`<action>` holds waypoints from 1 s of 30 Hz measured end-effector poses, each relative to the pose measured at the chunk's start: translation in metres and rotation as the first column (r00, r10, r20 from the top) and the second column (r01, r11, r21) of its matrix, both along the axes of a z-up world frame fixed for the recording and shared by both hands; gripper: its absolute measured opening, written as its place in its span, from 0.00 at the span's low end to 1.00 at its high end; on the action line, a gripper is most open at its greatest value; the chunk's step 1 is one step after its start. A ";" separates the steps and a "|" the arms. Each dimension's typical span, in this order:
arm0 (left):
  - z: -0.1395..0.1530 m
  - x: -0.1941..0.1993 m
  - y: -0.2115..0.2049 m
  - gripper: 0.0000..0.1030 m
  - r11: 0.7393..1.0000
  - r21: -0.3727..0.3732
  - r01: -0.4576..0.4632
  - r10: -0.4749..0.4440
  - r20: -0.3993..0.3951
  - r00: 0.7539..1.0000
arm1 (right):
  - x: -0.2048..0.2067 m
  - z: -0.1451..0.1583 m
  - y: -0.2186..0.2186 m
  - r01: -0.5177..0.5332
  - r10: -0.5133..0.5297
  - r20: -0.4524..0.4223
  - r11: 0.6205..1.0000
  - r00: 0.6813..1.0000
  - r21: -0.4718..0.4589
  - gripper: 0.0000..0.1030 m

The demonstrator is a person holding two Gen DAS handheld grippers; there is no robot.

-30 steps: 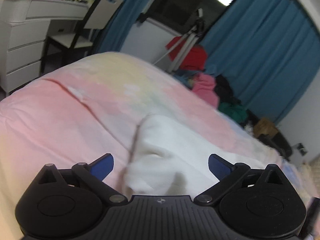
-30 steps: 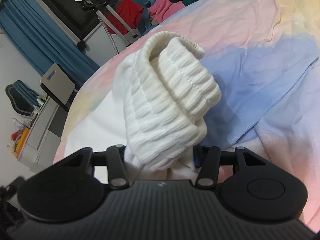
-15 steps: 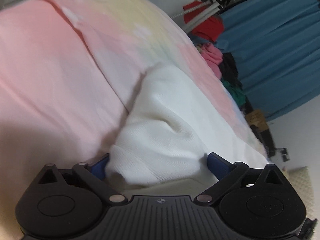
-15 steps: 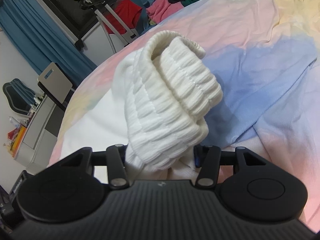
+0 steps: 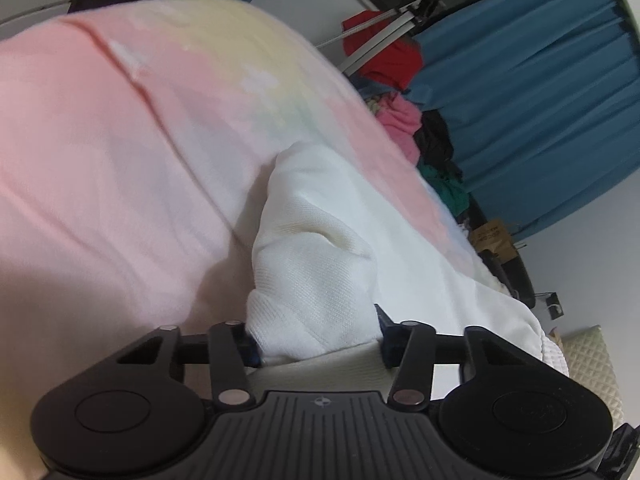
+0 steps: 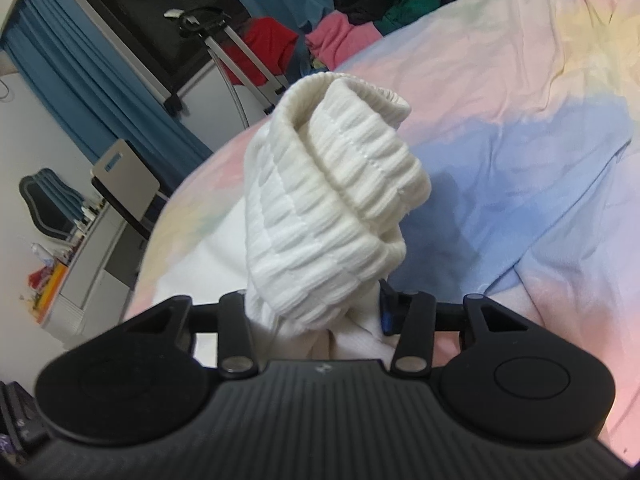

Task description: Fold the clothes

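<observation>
A white knit garment [image 5: 320,264] lies on a pastel tie-dye bedsheet [image 5: 120,140]. My left gripper [image 5: 316,336] is shut on one bunched end of it, low over the bed. My right gripper [image 6: 316,312] is shut on the garment's ribbed elastic band [image 6: 340,196], which stands up bunched in front of the camera. The blue pads of both grippers are mostly hidden by the cloth. The rest of the garment [image 6: 208,264] spreads flat on the sheet behind the band.
A heap of pink, red, black and green clothes [image 5: 404,120] lies at the bed's far side, by blue curtains [image 5: 540,100] and a metal stand [image 6: 236,56]. A chair [image 6: 124,176] and a white dresser [image 6: 84,272] stand beyond the bed.
My left gripper dropped toward the bed and closed on the end of the white garment; it was open before. My right gripper kept its hold on the ribbed band and barely moved.
</observation>
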State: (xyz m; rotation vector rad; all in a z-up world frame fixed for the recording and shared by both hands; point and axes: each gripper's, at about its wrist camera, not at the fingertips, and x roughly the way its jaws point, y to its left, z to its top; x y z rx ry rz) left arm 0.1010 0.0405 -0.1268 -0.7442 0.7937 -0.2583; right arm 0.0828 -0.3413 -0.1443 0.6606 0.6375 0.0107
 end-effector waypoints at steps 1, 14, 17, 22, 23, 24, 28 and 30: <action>0.005 -0.003 0.000 0.45 1.000 0.000 0.005 -0.005 0.013 1.000 | -0.002 0.005 0.000 0.002 -0.002 0.002 1.000 1.000 0.000 0.45; 0.100 0.014 -0.076 0.43 0.997 -0.044 0.057 -0.051 0.123 0.991 | -0.009 0.085 -0.066 0.038 -0.049 0.131 0.996 0.990 0.082 0.44; 0.123 0.051 -0.123 0.42 0.996 -0.049 0.076 -0.068 0.142 0.987 | 0.005 0.103 -0.101 0.071 -0.082 0.152 0.994 0.985 0.077 0.44; 0.153 0.122 -0.213 0.42 0.989 -0.051 0.139 -0.129 0.157 0.979 | 0.043 0.133 -0.178 0.137 -0.149 0.163 0.987 0.975 0.087 0.44; 0.157 0.137 -0.233 0.42 0.987 -0.045 0.154 -0.145 0.161 0.976 | 0.052 0.137 -0.194 0.154 -0.167 0.165 0.984 0.972 0.087 0.44; 0.159 0.153 -0.254 0.42 0.985 -0.048 0.166 -0.157 0.157 0.975 | 0.061 0.140 -0.210 0.173 -0.184 0.165 0.981 0.969 0.084 0.44; 0.156 0.209 -0.330 0.42 0.975 -0.049 0.215 -0.205 0.160 0.966 | 0.092 0.138 -0.268 0.240 -0.253 0.154 0.966 0.955 0.097 0.44; 0.145 0.231 -0.361 0.42 0.973 -0.047 0.224 -0.215 0.149 0.965 | 0.103 0.127 -0.287 0.273 -0.284 0.152 0.958 0.947 0.090 0.44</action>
